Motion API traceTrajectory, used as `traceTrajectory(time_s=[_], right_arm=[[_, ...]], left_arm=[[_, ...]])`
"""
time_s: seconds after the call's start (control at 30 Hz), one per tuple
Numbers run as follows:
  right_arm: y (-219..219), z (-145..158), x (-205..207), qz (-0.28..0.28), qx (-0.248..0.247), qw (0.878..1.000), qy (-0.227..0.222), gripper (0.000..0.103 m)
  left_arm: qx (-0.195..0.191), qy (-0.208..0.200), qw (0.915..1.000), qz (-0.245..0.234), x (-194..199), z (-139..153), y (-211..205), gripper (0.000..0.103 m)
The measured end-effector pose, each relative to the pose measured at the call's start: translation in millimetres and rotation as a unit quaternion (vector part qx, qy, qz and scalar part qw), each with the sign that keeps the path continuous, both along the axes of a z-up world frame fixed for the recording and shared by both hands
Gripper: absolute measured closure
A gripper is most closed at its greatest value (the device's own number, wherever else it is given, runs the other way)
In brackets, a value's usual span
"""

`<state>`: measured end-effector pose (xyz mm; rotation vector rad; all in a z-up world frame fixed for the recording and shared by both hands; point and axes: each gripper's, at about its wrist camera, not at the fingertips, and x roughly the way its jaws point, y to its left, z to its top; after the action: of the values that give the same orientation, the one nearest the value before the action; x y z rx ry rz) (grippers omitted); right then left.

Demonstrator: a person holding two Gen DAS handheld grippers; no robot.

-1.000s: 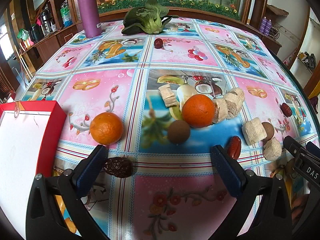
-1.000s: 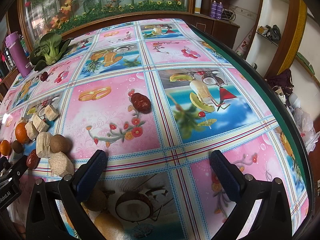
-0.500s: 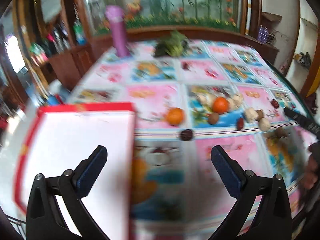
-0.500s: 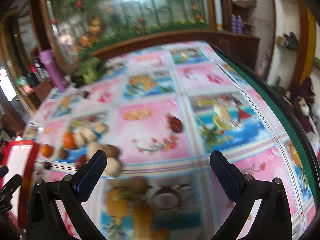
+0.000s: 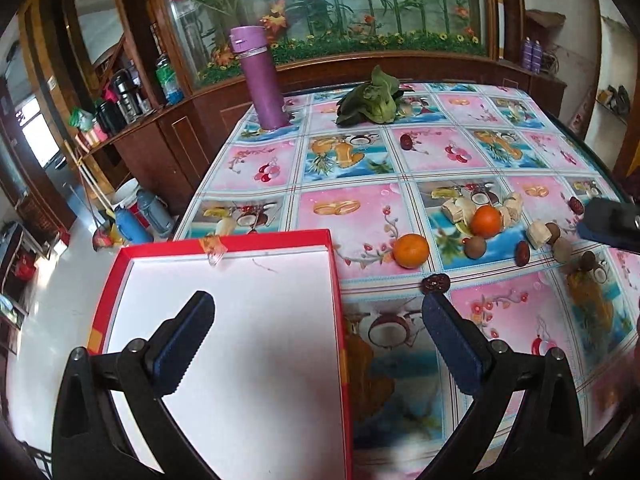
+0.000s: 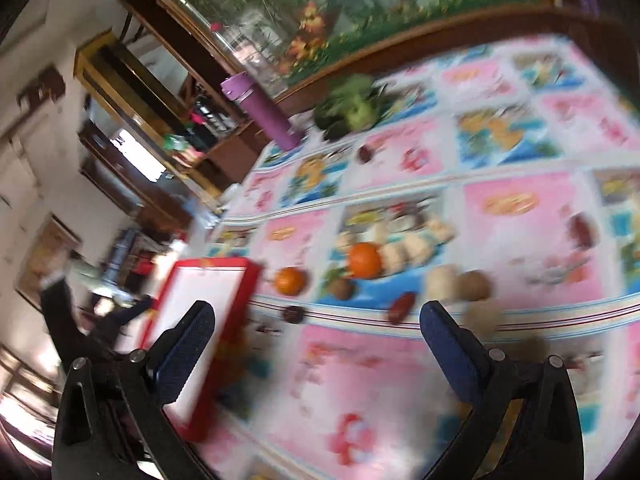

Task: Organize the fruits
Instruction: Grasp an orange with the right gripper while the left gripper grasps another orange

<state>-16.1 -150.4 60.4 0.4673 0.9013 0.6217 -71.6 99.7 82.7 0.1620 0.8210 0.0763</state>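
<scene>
Pulled both claws way back, so now the red box [image 5: 224,248] fills the lower left; both claws spread wide, holding nothing, 2 oranges [image 5: 411,250] next.

You have a red-walled box [image 5: 334,280] with a white floor, two orange fruits [image 5: 411,251], a purple flask [image 5: 262,80], and a bench [image 5: 348,184] cloth checked pink and blue with fruit prints.
</scene>
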Motion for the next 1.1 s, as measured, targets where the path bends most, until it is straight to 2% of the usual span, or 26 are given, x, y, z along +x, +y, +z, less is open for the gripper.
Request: traceTrajectory(time_s=[0.13,0.2,0.27,0.37,0.47,0.6,0.83,1.03,1.1], right_arm=[[19.5,-16.7,28.3,0.002,0.053,0.996,0.07,0.011],[25.1,-23.3,37.4,-0.016,0.05,0.994,0.091,0.015],[27.4,-29.1,42.9,-0.022,0.049,0.992,0.114,0.025],[27.2,-41.1,49.4,-0.041,0.043,0.989,0.139,0.031],[19.3,-42.8,53.2,-0.069,0.036,0.988,0.135,0.032],[15.8,-43.9,60.4,-0.082,0.027,0.987,0.136,0.035],[29.4,-48.0,69.1,-0.084,-0.038,0.99,0.109,0.044],[36.4,-45.9,71.8,-0.061,-0.078,0.992,0.078,0.045],[37.8,-45.5,70.8,-0.054,-0.088,0.992,0.072,0.045]], left_arm=[[0.008,0.01,0.9994,-0.032,17.1,-1.8,-1.9,0.0],[0.001,0.018,0.9988,-0.045,28.4,-3.4,0.3,0.0],[-0.002,0.031,0.998,-0.056,38.2,-7.8,2.1,0.0],[-0.003,0.042,0.9963,-0.075,48.1,-13.6,1.3,0.0],[0.001,0.046,0.9943,-0.096,52.4,-16.7,-5.9,0.002],[0.006,0.065,0.9907,-0.119,65.4,-23.9,-16.3,0.019],[-0.001,0.094,0.9819,-0.164,78.0,-34.9,-34.4,0.021],[-0.008,0.113,0.9785,-0.172,89.9,-46.0,-44.1,0.022],[-0.009,0.119,0.9768,-0.178,92.5,-49.2,-46.9,0.028]])
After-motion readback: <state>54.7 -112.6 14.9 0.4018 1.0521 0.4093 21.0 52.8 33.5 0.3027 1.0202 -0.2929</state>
